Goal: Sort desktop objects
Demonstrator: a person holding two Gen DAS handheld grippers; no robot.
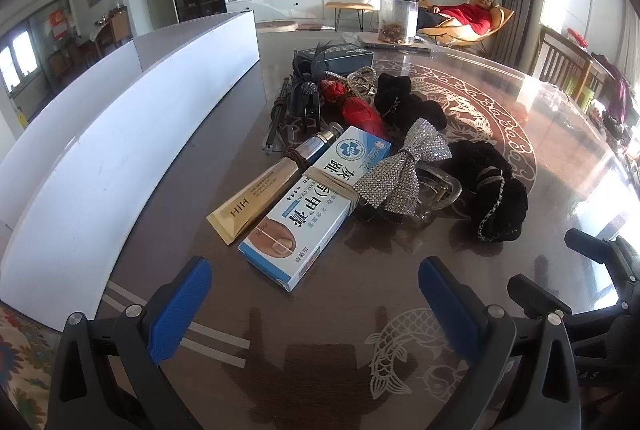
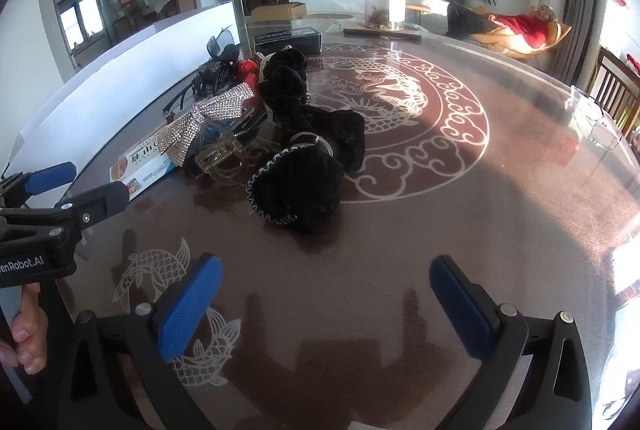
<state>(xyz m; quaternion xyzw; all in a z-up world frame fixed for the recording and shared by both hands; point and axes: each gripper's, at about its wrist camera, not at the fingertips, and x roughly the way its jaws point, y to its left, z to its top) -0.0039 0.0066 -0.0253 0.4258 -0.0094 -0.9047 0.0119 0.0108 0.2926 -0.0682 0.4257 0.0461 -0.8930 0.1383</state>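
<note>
you're basically at square one here: both your left gripper (image 1: 314,296) and right gripper (image 2: 326,296) hang wide open and empty over the table (image 2: 460,214), while the cream box (image 1: 308,206), tube (image 1: 260,194), bow (image 1: 404,166) and scrunchies (image 2: 298,186) sit in one unsorted heap mid-table

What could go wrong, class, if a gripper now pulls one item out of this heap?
1. The nail cream box is rubber-banded and lies against the gold tube; lifting it may drag the tube.
2. The rhinestone bow overlaps the box and the clear clip, so they could snag.
3. The glossy table may let items slide.
</note>
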